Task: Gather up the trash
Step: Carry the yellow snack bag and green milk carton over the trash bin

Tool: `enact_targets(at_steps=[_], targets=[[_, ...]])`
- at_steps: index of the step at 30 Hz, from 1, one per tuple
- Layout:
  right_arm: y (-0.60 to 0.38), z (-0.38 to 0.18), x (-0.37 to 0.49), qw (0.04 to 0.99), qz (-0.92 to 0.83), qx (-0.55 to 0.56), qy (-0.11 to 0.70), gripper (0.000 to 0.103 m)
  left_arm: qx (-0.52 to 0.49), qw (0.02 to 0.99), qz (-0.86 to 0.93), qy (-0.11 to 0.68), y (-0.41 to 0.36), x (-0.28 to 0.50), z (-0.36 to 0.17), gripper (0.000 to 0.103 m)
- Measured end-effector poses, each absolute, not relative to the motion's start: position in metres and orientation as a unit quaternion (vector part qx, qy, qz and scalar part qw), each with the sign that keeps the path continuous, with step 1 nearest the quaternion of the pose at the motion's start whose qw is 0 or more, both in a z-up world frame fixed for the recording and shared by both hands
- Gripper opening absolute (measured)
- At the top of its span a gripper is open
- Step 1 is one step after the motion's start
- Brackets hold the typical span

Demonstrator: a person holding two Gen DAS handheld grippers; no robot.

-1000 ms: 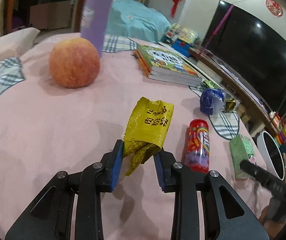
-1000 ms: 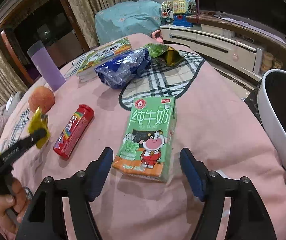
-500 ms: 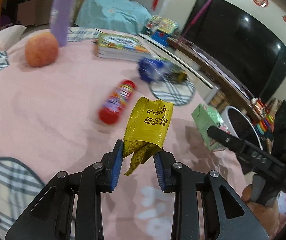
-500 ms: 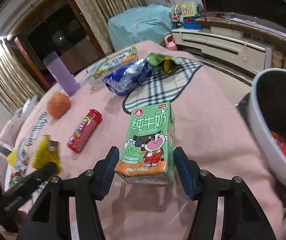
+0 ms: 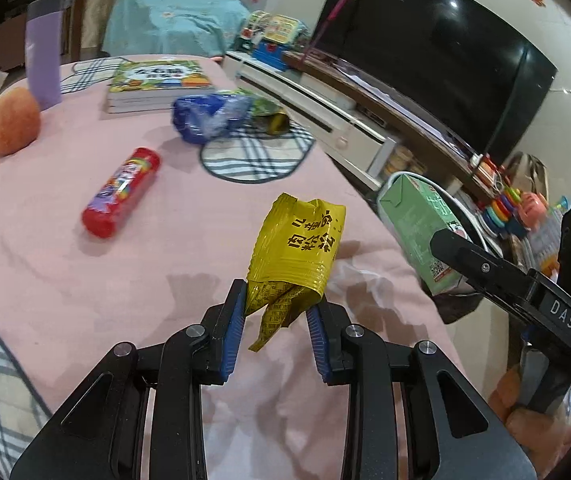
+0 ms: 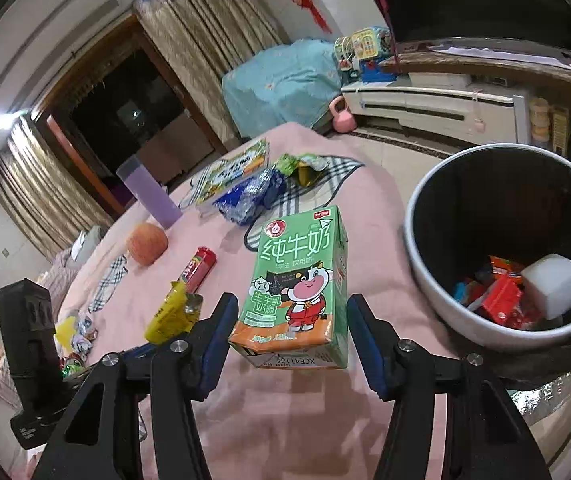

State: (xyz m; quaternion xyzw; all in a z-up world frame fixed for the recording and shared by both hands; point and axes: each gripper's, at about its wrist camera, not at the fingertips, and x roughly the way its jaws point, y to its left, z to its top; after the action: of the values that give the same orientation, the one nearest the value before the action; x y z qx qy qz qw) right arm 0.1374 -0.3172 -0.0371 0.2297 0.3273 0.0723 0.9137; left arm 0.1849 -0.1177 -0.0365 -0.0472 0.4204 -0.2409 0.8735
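My left gripper point(image 5: 276, 316) is shut on a yellow snack wrapper point(image 5: 297, 240) and holds it above the pink tablecloth; the wrapper also shows in the right wrist view point(image 6: 171, 316). My right gripper point(image 6: 293, 330) is shut on a green milk carton point(image 6: 299, 280) and holds it lifted near the table's edge, left of the bin; the carton also shows in the left wrist view point(image 5: 417, 232). The white bin point(image 6: 441, 304) holds red wrappers and a white block. A blue wrapper point(image 5: 205, 114) and a green wrapper point(image 5: 263, 108) lie on the table.
A red candy tube point(image 5: 121, 192), an apple point(image 5: 12, 122), a purple cup point(image 5: 43, 64), books point(image 5: 153, 84) and a plaid mat point(image 5: 253, 154) are on the table. A TV point(image 5: 437, 52) and a low cabinet point(image 5: 325, 112) stand beyond it.
My left gripper has carried the yellow wrapper right, toward the table edge and bin. My right gripper has closed on the milk carton and lifted it; the bin's inside now shows.
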Motion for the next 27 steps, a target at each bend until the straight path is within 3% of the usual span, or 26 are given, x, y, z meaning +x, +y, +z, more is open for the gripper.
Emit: enact_targets(at_steps=[27], targets=[[-0.413, -0.032, 0.096, 0.922, -0.003, 0.260, 0.288, 0.057, 0.017, 0.857, -0.321, 0.404, -0.227, 0.180, -0.010, 0.028]])
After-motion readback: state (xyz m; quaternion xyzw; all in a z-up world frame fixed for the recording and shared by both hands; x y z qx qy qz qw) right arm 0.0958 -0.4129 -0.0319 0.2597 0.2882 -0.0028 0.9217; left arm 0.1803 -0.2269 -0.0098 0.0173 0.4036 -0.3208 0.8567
